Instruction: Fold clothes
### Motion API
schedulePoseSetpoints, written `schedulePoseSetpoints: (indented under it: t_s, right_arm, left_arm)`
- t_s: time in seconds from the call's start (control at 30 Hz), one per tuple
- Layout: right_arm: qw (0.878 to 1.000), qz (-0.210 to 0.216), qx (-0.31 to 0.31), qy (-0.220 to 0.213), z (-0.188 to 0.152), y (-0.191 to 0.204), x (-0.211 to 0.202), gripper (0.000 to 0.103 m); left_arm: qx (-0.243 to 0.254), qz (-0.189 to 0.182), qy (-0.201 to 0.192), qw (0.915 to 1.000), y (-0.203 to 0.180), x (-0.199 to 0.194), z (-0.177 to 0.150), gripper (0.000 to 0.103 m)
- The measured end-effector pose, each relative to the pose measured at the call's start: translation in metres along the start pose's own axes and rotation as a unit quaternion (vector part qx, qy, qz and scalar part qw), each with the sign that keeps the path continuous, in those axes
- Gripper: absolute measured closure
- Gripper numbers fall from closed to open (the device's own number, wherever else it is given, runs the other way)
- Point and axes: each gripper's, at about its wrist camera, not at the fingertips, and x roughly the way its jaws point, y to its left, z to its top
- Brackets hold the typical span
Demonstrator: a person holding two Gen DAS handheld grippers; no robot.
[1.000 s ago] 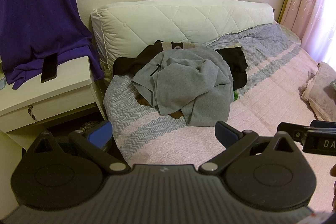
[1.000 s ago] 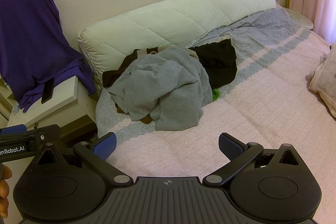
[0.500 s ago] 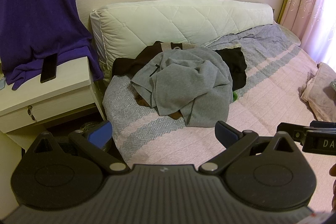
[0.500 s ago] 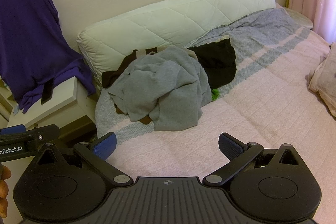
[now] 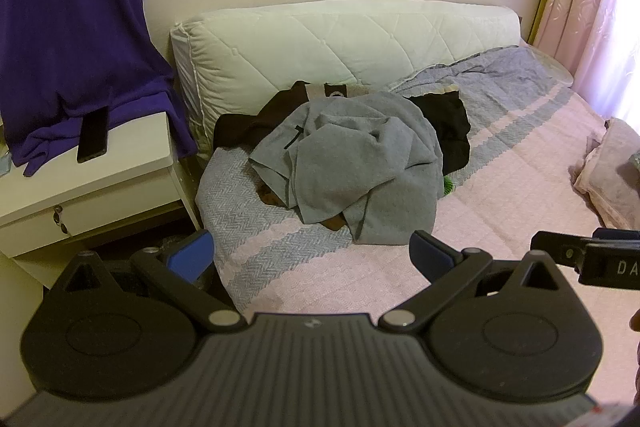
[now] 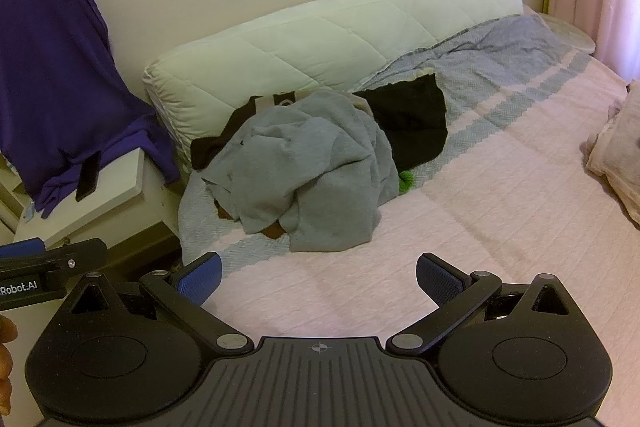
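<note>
You are facing a bed (image 5: 500,187) covered by a pink quilted spread with grey bands. Nothing looks folded yet. The clothes lie in one crumpled heap on the bed, just in front of the long white quilted bolster (image 5: 340,39) that runs along the wall. On top is a grey garment (image 5: 360,171), bunched and creased, draped over black clothing (image 5: 448,127) that sticks out behind it and to its sides. A scrap of something green (image 6: 406,181) shows at the heap's edge on the side away from the nightstand. A brown piece peeks out beneath the grey garment on the side nearest you.

Judging from this, the task is at its very start: you have yet to pick out a piece, spread it flat and fold it, and the whole heap remains to be done.

Your left gripper (image 5: 312,255) hangs over the near part of the bed, well short of the heap, its jaws spread wide and holding nothing. Your right gripper (image 6: 318,275) is likewise short of the heap, jaws wide apart, empty and touching nothing.

Beside the bolster, a white nightstand (image 5: 100,183) carries a purple garment (image 5: 72,27) hanging down onto it and a dark phone (image 5: 93,135). A pale pink bundle (image 5: 612,175) lies on the bed well apart from the heap, on the side away from the nightstand.
</note>
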Motion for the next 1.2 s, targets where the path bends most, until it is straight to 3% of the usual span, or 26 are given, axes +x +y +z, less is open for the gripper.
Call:
schedulePoseSetpoints:
  t_s: [1.2]
  right_arm:
    - [0.999,0.02,-0.03,0.004,-0.002,-0.046,0.008,0.002]
  left_arm:
    - [-0.013,0.008,0.017,0.9998,-0.019,0.002,-0.013,0.001]
